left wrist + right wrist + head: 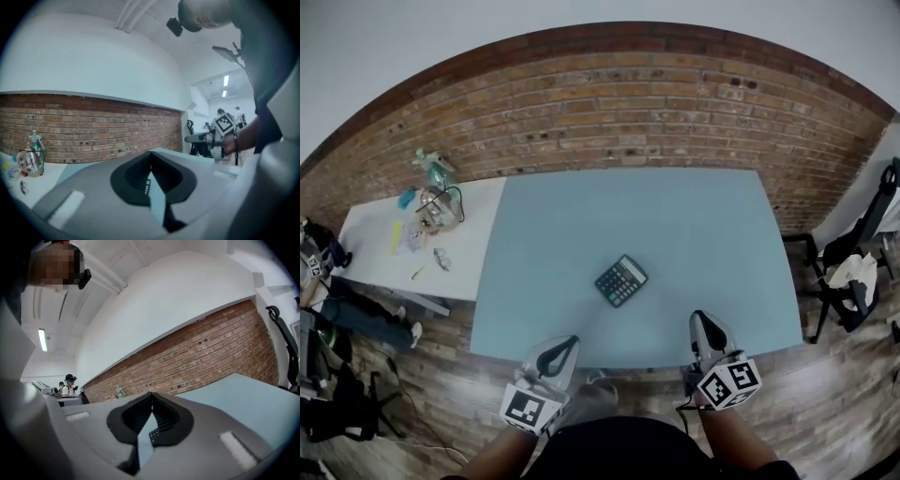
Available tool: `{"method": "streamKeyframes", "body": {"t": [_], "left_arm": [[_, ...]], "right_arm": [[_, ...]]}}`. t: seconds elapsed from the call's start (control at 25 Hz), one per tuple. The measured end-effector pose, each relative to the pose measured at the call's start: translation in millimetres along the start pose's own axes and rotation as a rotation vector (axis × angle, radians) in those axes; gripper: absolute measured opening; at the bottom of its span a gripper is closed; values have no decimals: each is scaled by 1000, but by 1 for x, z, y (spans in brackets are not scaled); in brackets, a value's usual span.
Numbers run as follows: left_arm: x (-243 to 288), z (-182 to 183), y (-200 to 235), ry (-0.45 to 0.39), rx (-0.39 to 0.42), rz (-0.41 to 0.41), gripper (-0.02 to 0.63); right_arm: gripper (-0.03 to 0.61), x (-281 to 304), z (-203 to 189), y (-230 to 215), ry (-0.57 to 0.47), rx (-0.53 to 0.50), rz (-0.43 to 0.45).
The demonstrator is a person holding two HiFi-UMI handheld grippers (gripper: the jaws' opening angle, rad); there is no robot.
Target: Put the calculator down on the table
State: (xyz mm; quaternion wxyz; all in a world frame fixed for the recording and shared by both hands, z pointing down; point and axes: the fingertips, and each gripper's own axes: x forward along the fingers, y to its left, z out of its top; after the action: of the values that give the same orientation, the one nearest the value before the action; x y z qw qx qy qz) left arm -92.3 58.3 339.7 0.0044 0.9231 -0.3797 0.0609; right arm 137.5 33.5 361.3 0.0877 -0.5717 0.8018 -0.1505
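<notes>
Brick wall [628, 103] at the back, wood floor [834, 403] underneath, and a pale blue table [572, 225] fills most of the head view. The calculator [622, 280] is lying flat on that table with the keys up. It's turned on a diagonal and sits toward the near edge.

Neither gripper is touching it. The left gripper [567, 343] and the right gripper [701, 320] both hang at the near edge of the table, one on each side. The calculator sits out ahead of them, roughly between the two and clear of both.

In the left gripper view, that gripper's [150, 155] jaws are pressed together at the tips with nothing pinched. It's the same in the right gripper view, where that gripper's [151, 395] jaws are closed on nothing.

Off to the left there's a white side table [473, 244] butted against the blue one, with some small clutter [436, 202] on it.
</notes>
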Motion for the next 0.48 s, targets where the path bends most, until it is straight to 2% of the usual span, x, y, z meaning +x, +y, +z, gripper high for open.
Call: {"method": "streamKeyframes", "body": {"t": [0.08,0.16,0.32,0.48], "left_arm": [[-9,5,-7,-2,6,33,-15],[-23,4,-13,8,47,64,-15],[-50,3,-37,23,107,95,-15],[-76,2,-54,30,76,153,-15]], "right_arm": [[5,-15,-2,-1,7,27,7],[5,-30,-3,1,10,38,23],[5,-59,-5,6,9,17,58],[5,-86,-2,9,2,-1,67]]}}
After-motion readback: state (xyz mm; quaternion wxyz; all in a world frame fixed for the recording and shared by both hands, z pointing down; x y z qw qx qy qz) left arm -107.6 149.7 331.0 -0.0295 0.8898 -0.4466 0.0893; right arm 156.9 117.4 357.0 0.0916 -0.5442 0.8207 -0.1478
